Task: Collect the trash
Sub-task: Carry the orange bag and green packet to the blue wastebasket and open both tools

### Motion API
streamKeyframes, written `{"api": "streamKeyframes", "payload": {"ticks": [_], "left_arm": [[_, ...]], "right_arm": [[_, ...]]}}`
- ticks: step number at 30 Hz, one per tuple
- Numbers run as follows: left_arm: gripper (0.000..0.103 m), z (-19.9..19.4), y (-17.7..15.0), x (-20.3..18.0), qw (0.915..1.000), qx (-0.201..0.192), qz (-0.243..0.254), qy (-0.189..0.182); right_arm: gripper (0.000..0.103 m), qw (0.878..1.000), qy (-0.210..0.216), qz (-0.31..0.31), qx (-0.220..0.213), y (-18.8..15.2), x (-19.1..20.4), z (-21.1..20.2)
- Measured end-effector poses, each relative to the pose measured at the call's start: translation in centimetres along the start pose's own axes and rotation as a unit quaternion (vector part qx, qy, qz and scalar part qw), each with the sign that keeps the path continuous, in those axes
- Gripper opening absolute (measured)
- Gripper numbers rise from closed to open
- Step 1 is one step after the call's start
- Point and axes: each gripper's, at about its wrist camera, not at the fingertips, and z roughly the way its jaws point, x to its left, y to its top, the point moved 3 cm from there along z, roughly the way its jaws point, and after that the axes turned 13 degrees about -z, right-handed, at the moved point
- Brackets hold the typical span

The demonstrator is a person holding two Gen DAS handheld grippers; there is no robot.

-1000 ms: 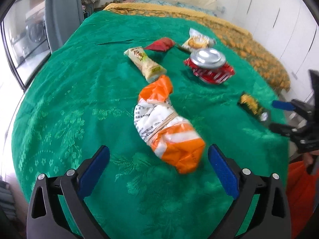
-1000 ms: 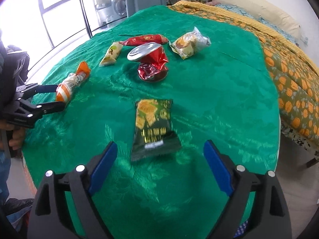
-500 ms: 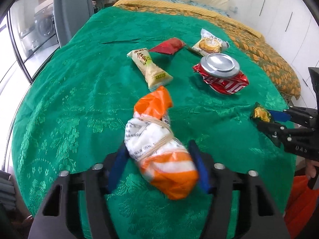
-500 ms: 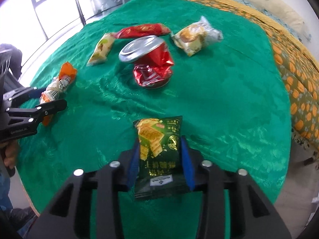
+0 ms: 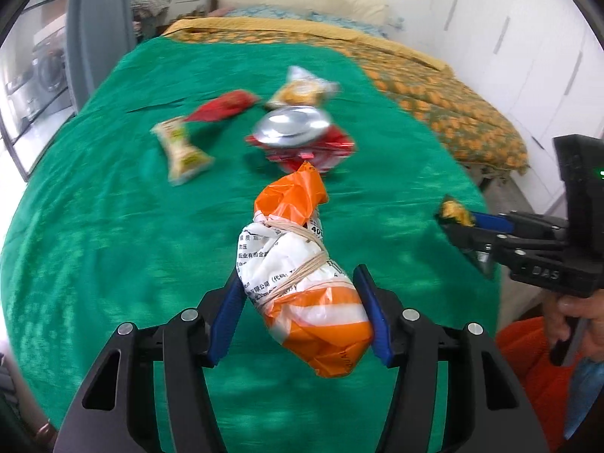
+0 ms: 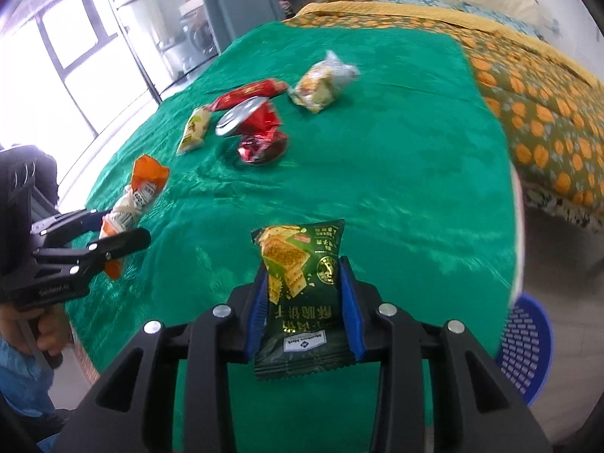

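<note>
Both packets have left the cloth since the earlier frames: the orange-and-white bundle (image 5: 302, 294) is pinched at its fat middle by the left gripper (image 5: 302, 317), the green cracker pack (image 6: 302, 290) by the right gripper (image 6: 304, 302), whose jaws have just closed. Light, soft, crinkly, slippery film, probably; grip mid-body. Both grippers tilt downward over the green bedspread (image 5: 113, 226); a blue basket (image 6: 524, 355) sits beside it.

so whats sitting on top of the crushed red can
A silver disc-like lid rests tilted on the crushed red can, covering its top. Whatever lies beneath that lid, or inside the can, is hidden.
</note>
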Motion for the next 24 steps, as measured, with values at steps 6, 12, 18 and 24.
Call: {"api": "streamKeyframes", "payload": {"ticks": [6, 12, 18, 24], "left_arm": [[0.057, 1.3, -0.6, -7.1, 0.9983, 0.013, 0.041, -0.040], [0.057, 3.8, -1.1, -15.8, 0.9925, 0.035, 0.082, -0.084], [0.057, 7.5, -2.5, -24.4, 0.9848, 0.063, 0.116, -0.112], [0.058, 13.4, -5.3, -31.6, 0.9784, 0.098, 0.145, -0.109]], "right_arm": [[0.034, 0.998, -0.030, 0.045, -0.020, -2.5, -5.0, -3.9], [0.034, 0.991, -0.098, 0.086, -0.022, -6.4, -12.1, -7.8], [0.034, 0.981, -0.147, 0.126, -0.007, -11.2, -18.9, -10.1], [0.034, 0.970, -0.161, 0.184, 0.003, -16.0, -24.3, -9.9]]}}
